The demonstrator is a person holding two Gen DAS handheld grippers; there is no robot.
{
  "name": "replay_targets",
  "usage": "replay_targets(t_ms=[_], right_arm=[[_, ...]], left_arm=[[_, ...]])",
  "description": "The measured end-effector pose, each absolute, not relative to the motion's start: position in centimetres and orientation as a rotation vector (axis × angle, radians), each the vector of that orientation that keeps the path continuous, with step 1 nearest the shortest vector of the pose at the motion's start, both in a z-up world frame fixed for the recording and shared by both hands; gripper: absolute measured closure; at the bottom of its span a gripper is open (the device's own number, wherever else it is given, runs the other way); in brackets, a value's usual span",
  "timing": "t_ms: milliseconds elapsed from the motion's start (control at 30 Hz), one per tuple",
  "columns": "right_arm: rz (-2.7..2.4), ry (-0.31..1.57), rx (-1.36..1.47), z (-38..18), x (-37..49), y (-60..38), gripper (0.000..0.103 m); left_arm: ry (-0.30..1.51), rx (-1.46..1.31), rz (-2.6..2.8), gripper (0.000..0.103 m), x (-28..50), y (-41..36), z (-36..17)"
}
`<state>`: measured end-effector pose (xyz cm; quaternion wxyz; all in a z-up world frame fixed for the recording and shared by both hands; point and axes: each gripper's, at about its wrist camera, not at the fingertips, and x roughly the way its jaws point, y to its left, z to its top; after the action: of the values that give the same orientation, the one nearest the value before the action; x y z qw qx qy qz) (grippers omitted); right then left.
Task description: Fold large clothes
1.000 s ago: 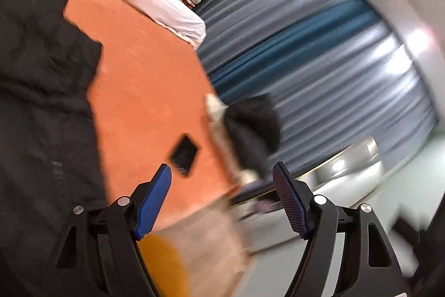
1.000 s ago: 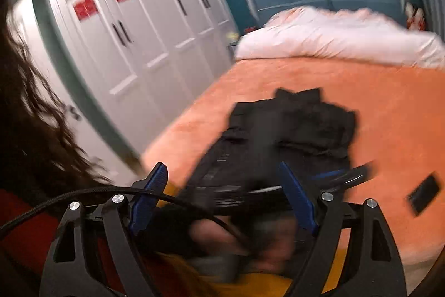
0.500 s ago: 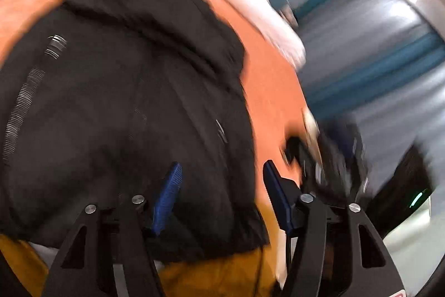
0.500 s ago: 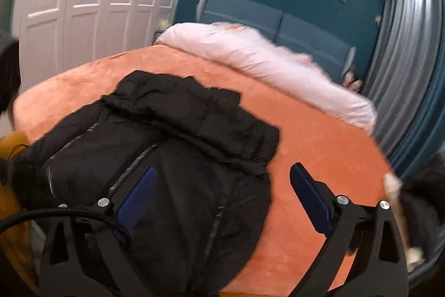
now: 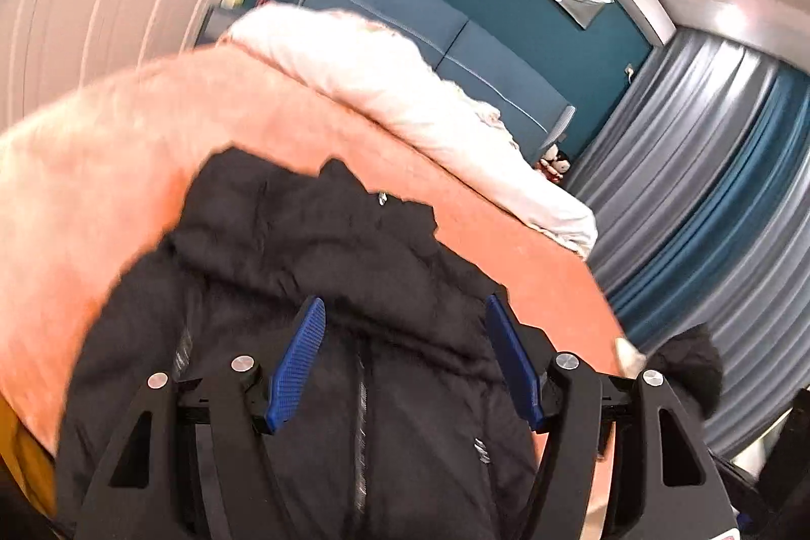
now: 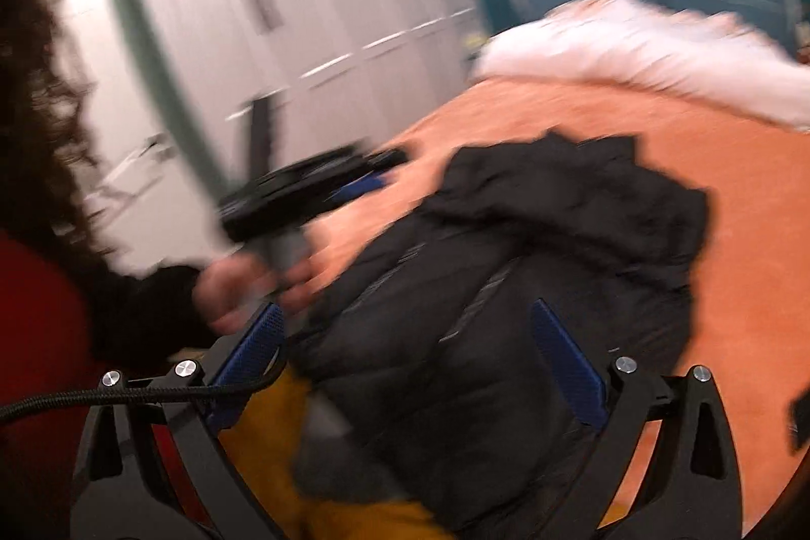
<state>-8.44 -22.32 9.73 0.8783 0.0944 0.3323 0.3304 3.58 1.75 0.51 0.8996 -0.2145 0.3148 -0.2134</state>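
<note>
The big black coat (image 5: 314,297) lies flat on the orange bed (image 5: 101,185), and both tools, the left tool (image 5: 402,363) opening and the right tool (image 6: 420,363) wide, hold nothing, so each should pinch one side edge before folding.

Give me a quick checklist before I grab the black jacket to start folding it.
1. Black jacket lies on the orange bedspread: ok.
2. Jacket spread flat for folding: not ok, the top is bunched and rumpled.
3. Left gripper free of cloth: ok, jaws opening, nothing between the fingers.
4. Right gripper free of cloth: ok, jaws wide, nothing pinched.
5. Sleeves located: cannot tell, blurred.
6. Zipper closed: cannot tell.
</note>
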Motion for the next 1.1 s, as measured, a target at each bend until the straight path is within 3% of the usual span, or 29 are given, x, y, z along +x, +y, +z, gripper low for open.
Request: replay_targets(t_ms=[200, 333, 533, 733, 767, 800, 900, 1100], right_arm=[[0.609, 0.893, -0.158, 5.8, -9.1, -20.0, 0.007], [0.139, 0.844, -0.349, 3.9, -6.8, -20.6, 0.008], [-0.173, 0.57, 0.271, 5.7, -3.8, -26.9, 0.005], [-0.105, 0.553, 0.328, 4.4, 3.7, -24.5, 0.005], [-0.093, 0.567, 0.295, 4.0, 5.4, -23.8, 0.012], [-0.076, 0.59, 0.261, 3.6, 7.3, -23.2, 0.037], [-0.025, 0.654, 0.263, 2.7, 11.2, -22.8, 0.069], [0.032, 0.732, 0.242, -0.9, 19.9, -20.6, 0.073]], left_arm=[[0.643, -0.47, -0.358, 0.04, 3.5, 5.7, 2.2], [0.773, -0.399, -0.397, 0.04, 2.0, 6.8, 0.6], [1.13, -0.286, -0.521, 0.042, -2.5, 3.6, -7.5], [0.845, -0.215, -0.387, 0.038, 4.2, 3.2, -2.9], [0.789, -0.185, -0.347, 0.037, 6.3, 3.0, -1.9], [0.753, -0.159, -0.313, 0.036, 7.9, 2.8, -1.3], [0.698, -0.071, -0.16, 0.036, 15.7, 2.1, -0.1], [0.721, -0.039, -0.134, 0.036, 25.5, -1.0, -2.5]])
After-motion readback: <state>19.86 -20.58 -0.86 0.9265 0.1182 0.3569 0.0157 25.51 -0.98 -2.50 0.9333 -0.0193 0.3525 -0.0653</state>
